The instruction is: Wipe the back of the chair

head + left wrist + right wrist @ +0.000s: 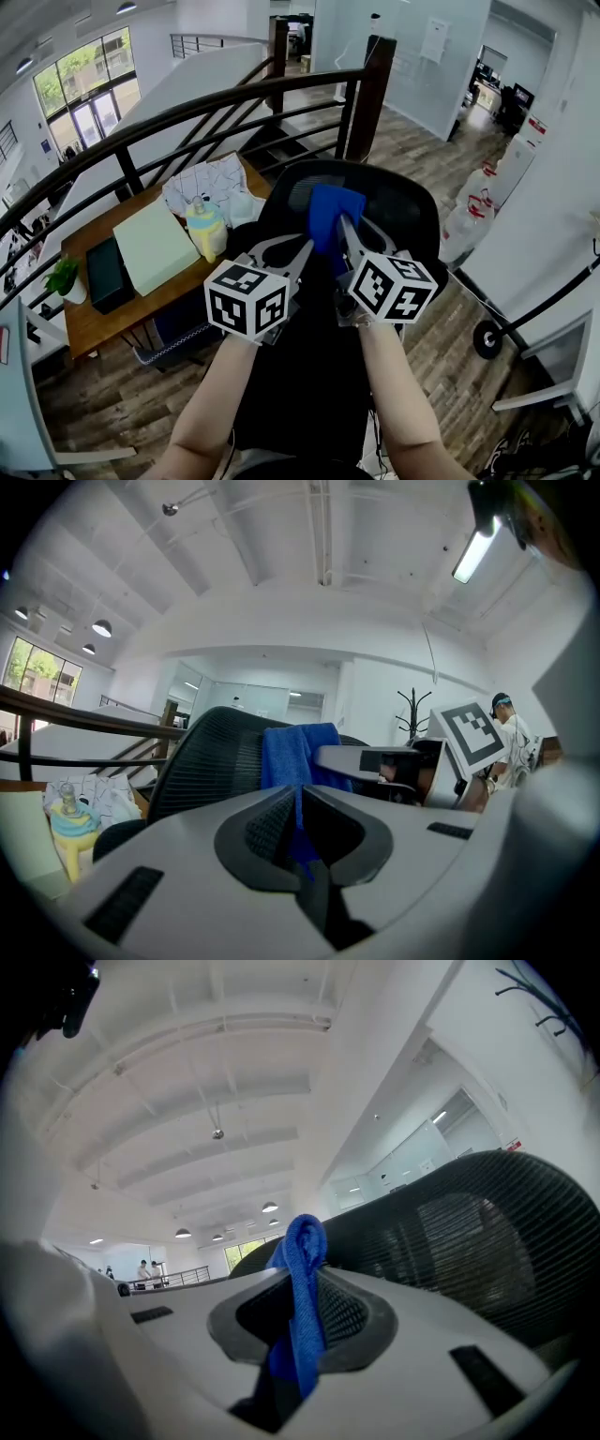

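The black mesh chair back (403, 211) stands right in front of me, seen from above. A blue cloth (330, 214) lies against its upper middle. Both grippers hold this cloth: my left gripper (302, 251) pinches its lower left part and my right gripper (345, 232) its right side. In the left gripper view the jaws (298, 803) are shut on a thin fold of the cloth (289, 754), with the chair back (211, 752) behind. Seen from the right gripper view, the jaws (305, 1288) clamp a bunched strip of cloth (305, 1251) beside the mesh (469, 1232).
A wooden desk (94, 319) to the left carries a green pad (155, 246), papers, a yellow bottle (206, 228) and a small plant (64, 277). A dark stair railing (187, 108) runs behind. Water jugs (466, 220) stand to the right. A person (511, 733) stands nearby.
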A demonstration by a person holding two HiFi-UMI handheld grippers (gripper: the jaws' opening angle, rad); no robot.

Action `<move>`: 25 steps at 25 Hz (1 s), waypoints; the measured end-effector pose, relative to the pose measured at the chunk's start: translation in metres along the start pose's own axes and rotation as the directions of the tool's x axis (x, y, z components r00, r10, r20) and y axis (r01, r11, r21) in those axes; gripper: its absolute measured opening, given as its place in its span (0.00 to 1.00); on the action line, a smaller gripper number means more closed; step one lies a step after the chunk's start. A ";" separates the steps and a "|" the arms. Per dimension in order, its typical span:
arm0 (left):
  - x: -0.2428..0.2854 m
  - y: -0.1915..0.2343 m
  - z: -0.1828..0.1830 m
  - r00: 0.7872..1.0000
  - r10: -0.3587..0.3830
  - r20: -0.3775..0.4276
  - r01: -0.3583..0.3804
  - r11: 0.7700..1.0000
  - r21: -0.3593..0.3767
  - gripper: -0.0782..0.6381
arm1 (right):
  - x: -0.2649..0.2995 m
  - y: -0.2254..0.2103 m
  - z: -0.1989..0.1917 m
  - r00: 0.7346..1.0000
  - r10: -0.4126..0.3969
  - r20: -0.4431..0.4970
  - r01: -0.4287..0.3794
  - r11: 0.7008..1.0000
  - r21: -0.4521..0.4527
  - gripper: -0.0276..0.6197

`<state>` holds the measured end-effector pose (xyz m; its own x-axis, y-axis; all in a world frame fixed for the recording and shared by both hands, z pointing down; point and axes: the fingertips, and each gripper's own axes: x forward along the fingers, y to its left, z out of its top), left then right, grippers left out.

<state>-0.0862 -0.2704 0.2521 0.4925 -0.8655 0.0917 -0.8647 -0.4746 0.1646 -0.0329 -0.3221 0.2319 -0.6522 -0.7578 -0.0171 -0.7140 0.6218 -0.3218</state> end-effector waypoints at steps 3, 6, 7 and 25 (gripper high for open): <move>0.006 -0.008 -0.001 1.000 -0.012 -0.004 0.012 1.000 -0.004 0.14 | -0.007 -0.012 0.003 0.999 -0.036 -0.001 0.036 0.999 -0.006 0.15; 0.011 -0.014 0.000 1.000 -0.020 -0.002 0.020 1.000 -0.003 0.14 | -0.016 -0.023 0.006 0.998 -0.065 0.001 0.065 0.998 -0.008 0.15; 0.013 -0.016 0.000 1.000 -0.022 -0.001 0.022 1.000 -0.002 0.14 | -0.019 -0.027 0.007 0.997 -0.073 0.002 0.073 0.997 -0.007 0.15; 0.040 -0.064 -0.006 0.990 -0.136 -0.032 0.136 0.991 -0.004 0.14 | -0.095 -0.095 0.029 0.964 -0.259 0.054 0.259 0.966 0.001 0.15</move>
<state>-0.0109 -0.2737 0.2514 0.6082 -0.7875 0.0998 -0.7895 -0.5870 0.1795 0.1046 -0.3148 0.2364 -0.4302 -0.9026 0.0155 -0.8586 0.4038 -0.3160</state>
